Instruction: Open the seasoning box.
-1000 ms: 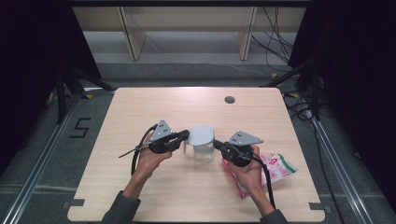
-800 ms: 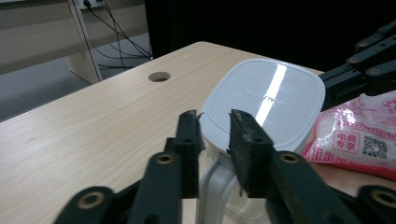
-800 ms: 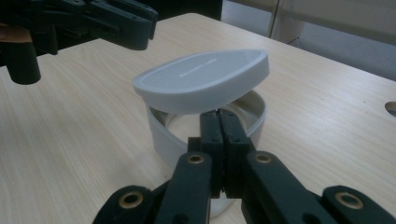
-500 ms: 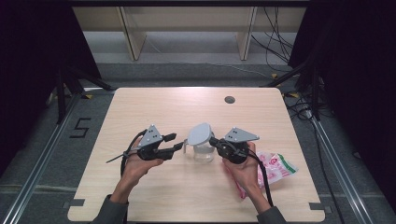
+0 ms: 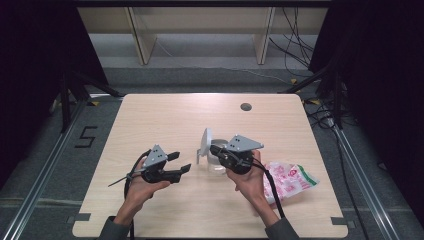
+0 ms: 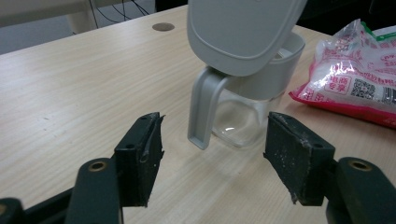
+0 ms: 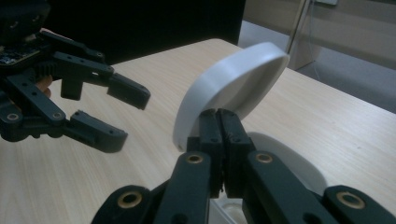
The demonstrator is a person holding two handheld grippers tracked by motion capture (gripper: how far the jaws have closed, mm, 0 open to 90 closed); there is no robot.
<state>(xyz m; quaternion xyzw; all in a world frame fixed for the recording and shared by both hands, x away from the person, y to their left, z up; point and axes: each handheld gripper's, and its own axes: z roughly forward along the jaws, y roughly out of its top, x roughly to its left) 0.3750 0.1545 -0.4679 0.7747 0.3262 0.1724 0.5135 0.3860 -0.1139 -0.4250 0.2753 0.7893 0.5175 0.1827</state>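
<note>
The tabletop (image 5: 165,115) is pale wood with thin lines in it, and its corners are round. Near its far edge there is a small dark round hole (image 5: 245,106). The tabletop stands on a grey floor (image 5: 45,150). A number five (image 5: 86,136) is marked on the floor at the left. A metal rail (image 5: 40,187) runs along each side of the tabletop. Behind it stands a light wooden shelf (image 5: 200,30) with two legs, and black cables (image 5: 295,35) lie at the right (the room's sides are very dark).

A clear jar (image 5: 216,162) with a grey rim stands near the middle of the tabletop. Its grey lid (image 5: 204,141) is tipped up, almost on its edge, and a grey handle (image 6: 201,109) hangs down its side. A pink and white bag (image 5: 286,179) lies just to the right of the jar.

The right tongs (image 5: 214,149) are pressed tight together on the rim of the lid and hold it up. The left tongs (image 5: 179,162) are wide apart; they have just been opening, with nothing between them. They sit a little to the left of the jar and point at it, not touching it.
</note>
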